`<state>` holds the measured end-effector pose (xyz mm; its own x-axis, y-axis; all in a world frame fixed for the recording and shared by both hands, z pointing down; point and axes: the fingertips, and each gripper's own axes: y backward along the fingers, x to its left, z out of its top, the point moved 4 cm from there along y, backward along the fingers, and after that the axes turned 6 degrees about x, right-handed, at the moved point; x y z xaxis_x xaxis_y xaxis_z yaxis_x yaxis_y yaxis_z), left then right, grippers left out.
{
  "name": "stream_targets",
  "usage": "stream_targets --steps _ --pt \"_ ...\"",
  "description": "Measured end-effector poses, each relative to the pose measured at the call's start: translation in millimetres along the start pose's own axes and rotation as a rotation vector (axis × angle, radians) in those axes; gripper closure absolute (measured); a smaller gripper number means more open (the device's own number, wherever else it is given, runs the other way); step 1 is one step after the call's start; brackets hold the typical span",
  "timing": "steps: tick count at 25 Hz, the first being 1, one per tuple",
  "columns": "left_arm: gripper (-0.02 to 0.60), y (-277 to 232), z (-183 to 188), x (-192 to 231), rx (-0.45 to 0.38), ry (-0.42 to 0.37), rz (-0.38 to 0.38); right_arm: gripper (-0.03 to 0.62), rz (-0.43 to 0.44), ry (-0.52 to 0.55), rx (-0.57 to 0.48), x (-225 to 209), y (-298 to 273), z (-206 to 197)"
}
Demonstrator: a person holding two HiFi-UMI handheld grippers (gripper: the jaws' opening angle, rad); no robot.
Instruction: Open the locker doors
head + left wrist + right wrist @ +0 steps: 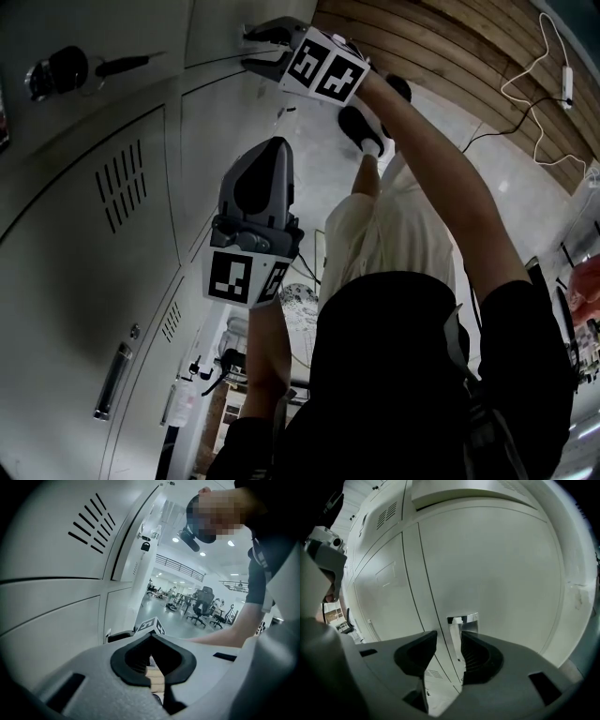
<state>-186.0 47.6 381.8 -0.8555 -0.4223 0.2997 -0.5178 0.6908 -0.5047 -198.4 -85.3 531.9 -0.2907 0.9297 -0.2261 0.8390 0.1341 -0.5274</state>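
Grey locker doors (112, 216) fill the left of the head view. My right gripper (248, 49) is at the top, its jaws pointing at a door seam. In the right gripper view the right gripper (449, 637) is open, and a chrome recessed handle (465, 622) on the door (487, 564) shows just past its tips, with the door's edge running between the jaws. The pads do not press on it. My left gripper (272, 142) is held lower, pointing up along the lockers and touching nothing. In its own view the left gripper (151, 637) is shut and empty.
Another door has a slotted vent (120, 187) and a long bar handle (112, 380); a dark knob (56, 70) sits on the top left. The person's shoe (361, 127), a wooden wall (450, 47) and a white cable (544, 66) lie to the right. Office chairs (204, 604) stand beyond.
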Motion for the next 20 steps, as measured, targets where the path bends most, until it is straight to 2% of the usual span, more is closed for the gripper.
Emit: stream_targets --steps 10,17,20 --pt "0.566 1 0 -8 -0.007 0.013 0.026 0.439 -0.002 0.038 0.013 2 3 -1" --pt "0.566 -3 3 -23 -0.009 0.007 0.023 0.439 -0.008 0.037 0.021 3 20 -11" --pt "0.566 -6 7 -31 -0.015 0.004 0.017 0.439 -0.017 0.002 0.012 3 30 -17"
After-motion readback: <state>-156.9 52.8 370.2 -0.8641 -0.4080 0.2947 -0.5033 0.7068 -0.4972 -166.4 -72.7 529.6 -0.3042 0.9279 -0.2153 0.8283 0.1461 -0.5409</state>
